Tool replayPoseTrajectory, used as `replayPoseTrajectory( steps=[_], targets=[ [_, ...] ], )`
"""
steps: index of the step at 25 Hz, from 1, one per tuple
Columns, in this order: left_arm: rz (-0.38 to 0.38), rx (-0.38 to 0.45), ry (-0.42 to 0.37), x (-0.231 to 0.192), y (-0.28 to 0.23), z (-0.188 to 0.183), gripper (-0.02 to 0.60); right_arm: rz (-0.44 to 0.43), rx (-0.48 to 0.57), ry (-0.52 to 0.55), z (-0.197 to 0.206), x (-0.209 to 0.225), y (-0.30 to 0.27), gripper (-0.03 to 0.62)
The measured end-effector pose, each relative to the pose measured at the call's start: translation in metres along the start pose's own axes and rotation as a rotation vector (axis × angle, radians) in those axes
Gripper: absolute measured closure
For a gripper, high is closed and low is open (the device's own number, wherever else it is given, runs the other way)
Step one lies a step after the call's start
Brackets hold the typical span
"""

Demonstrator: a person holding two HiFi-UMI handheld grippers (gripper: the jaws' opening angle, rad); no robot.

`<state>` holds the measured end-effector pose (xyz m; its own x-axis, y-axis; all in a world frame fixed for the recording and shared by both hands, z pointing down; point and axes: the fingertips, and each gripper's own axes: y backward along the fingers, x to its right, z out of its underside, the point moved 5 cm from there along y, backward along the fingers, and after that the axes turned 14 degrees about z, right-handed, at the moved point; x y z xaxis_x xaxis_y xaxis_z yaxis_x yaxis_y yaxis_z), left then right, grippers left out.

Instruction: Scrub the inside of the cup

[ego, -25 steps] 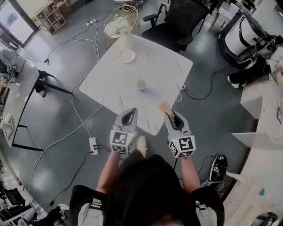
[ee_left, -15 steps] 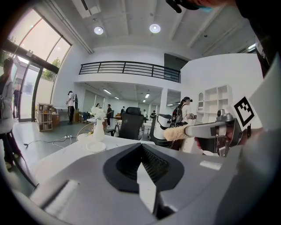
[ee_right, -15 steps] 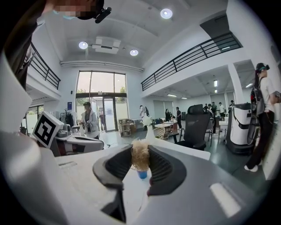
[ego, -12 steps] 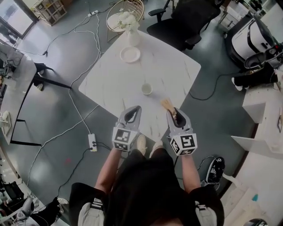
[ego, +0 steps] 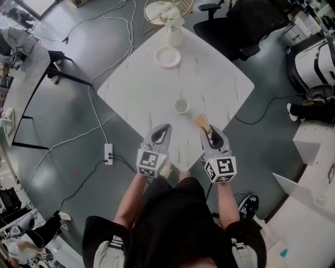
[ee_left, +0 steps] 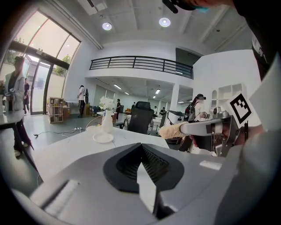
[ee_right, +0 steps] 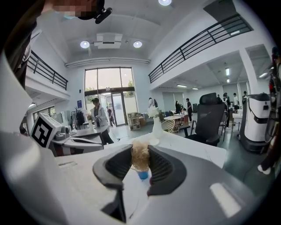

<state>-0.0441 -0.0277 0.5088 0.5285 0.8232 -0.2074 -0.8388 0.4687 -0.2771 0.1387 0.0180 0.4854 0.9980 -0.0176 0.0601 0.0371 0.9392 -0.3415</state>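
A small pale cup (ego: pixel 181 105) stands upright on the white square table (ego: pixel 141 94), a little past both grippers. My left gripper (ego: pixel 162 130) hovers over the table's near corner, shut and empty; the left gripper view shows its jaws (ee_left: pixel 143 154) pressed together. My right gripper (ego: pixel 210 134) is shut on a brush (ego: pixel 201 122) whose tan bristle head points toward the cup, just right of it. Seen from the right gripper view, the bristles (ee_right: pixel 140 157) stick up between the jaws above a blue collar. The cup shows in neither gripper view.
A white plate (ego: pixel 168 56) and a white vase with flowers (ego: pixel 174 32) sit at the table's far corner. A black office chair (ego: pixel 251 23) and a wire side table (ego: pixel 157 8) stand beyond. Cables and a power strip (ego: pixel 108 153) lie on the floor at left.
The person has stepped toward the table. Both grippers now reach over its near corner, and the brush tip is closer to the cup. Both grips are unchanged.
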Motion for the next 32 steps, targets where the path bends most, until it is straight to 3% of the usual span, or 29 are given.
replayPoseTrajectory(
  steps=[17, 27, 32],
  targets=[
    [-0.095, -0.076, 0.092, -0.035, -0.063, 0.073, 0.574, -0.123, -0.152, -0.027, 0.06, 0.023, -0.082, 0.487],
    [-0.113, -0.107, 0.113, -0.045, -0.081, 0.103, 0.567, -0.154, -0.181, -0.035, 0.075, 0.024, -0.102, 0.487],
    [-0.103, -0.129, 0.089, -0.051, -0.097, 0.113, 0.408, -0.141, -0.193, -0.045, 0.077, 0.031, -0.108, 0.487]
  ],
)
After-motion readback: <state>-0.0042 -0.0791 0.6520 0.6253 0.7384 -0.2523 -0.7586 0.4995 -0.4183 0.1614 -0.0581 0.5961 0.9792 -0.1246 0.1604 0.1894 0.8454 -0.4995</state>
